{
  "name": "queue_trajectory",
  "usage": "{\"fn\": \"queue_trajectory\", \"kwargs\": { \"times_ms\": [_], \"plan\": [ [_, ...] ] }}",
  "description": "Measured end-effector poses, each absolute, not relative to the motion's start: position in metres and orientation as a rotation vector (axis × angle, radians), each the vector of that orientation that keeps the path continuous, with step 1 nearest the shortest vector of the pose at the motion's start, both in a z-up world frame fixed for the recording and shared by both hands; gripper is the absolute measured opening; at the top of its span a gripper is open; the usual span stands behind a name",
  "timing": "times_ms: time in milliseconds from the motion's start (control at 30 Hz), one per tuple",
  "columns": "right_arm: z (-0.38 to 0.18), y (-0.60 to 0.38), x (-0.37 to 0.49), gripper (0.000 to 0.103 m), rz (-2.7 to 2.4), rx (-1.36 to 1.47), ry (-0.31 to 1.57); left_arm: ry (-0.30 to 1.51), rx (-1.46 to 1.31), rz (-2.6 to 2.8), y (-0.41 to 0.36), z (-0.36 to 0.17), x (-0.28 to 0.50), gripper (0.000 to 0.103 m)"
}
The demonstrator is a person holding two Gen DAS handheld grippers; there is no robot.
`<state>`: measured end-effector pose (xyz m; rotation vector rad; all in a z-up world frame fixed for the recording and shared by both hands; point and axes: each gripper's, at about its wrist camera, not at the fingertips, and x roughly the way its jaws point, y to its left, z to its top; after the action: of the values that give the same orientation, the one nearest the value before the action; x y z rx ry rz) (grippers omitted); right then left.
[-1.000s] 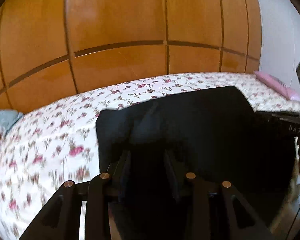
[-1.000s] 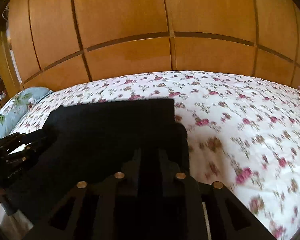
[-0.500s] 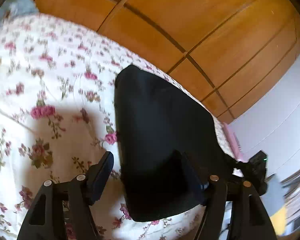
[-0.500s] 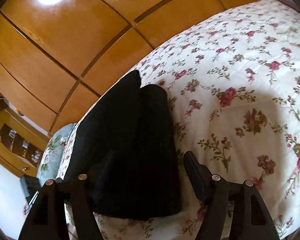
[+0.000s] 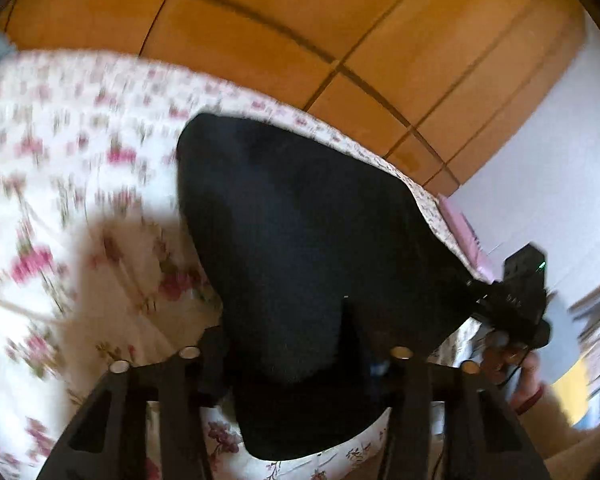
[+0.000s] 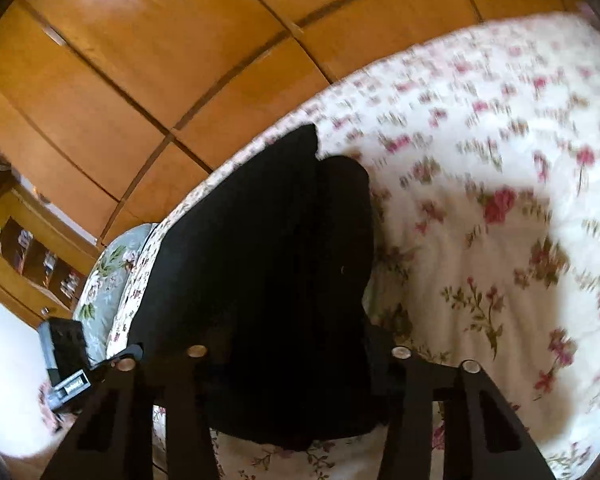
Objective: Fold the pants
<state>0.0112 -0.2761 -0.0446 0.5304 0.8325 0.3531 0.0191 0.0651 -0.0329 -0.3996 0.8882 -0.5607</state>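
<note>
Black pants (image 5: 300, 220) lie folded into a thick block on the floral bedspread (image 5: 60, 200). My left gripper (image 5: 284, 356) straddles the block's near left end. Its jaws are closing, with cloth between them and the pads not clearly pressing. In the right wrist view the same pants (image 6: 260, 240) run away from my right gripper (image 6: 296, 360), which straddles the near right end. Its jaws are also closing around cloth. Each view shows the other gripper at the block's far corner: the right one (image 5: 516, 300), held by a hand (image 5: 512, 356), and the left one (image 6: 66, 356).
A wooden wardrobe wall (image 5: 300, 20) stands behind the bed. A pink pillow (image 5: 464, 236) lies at one end of the bed and a pale blue floral pillow (image 6: 108, 280) at the other. A wooden shelf unit (image 6: 32, 256) stands at the far left. Bare bedspread (image 6: 480, 240) stretches right of the pants.
Both grippers let go of the pants, rolled sideways and opened wide. Now their jaws have narrowed again around the near edge of the block, which rests on the bed.
</note>
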Motion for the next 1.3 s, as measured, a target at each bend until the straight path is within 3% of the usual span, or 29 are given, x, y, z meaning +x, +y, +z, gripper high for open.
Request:
{"fn": "queue_trajectory", "kwargs": {
  "times_ms": [200,467,833,900,967,1033,1300],
  "plan": [
    [-0.007,-0.267,0.019,0.044,0.374,0.410,0.690,0.772,-0.291,-0.557,0.057,0.007,0.027,0.043],
    [0.007,-0.269,0.099,0.044,0.358,0.399,0.621,0.658,-0.170,-0.499,0.046,0.028,0.106,0.043],
    [-0.013,-0.260,0.239,0.044,0.298,0.373,0.579,0.652,-0.085,-0.372,0.039,-0.015,0.224,0.043],
    [-0.033,-0.265,0.258,0.046,0.254,0.414,0.626,0.677,-0.075,-0.379,0.037,-0.036,0.234,0.045],
    [-0.054,-0.272,0.263,0.058,0.180,0.396,0.650,0.678,-0.084,-0.382,0.039,-0.043,0.233,0.050],
    [-0.064,-0.284,0.263,0.063,0.188,0.479,0.655,0.668,-0.081,-0.382,0.039,-0.042,0.232,0.052],
    [-0.043,-0.268,0.237,0.066,0.137,0.358,0.646,0.621,-0.024,-0.213,0.033,-0.030,0.197,0.064]
  ]
}}
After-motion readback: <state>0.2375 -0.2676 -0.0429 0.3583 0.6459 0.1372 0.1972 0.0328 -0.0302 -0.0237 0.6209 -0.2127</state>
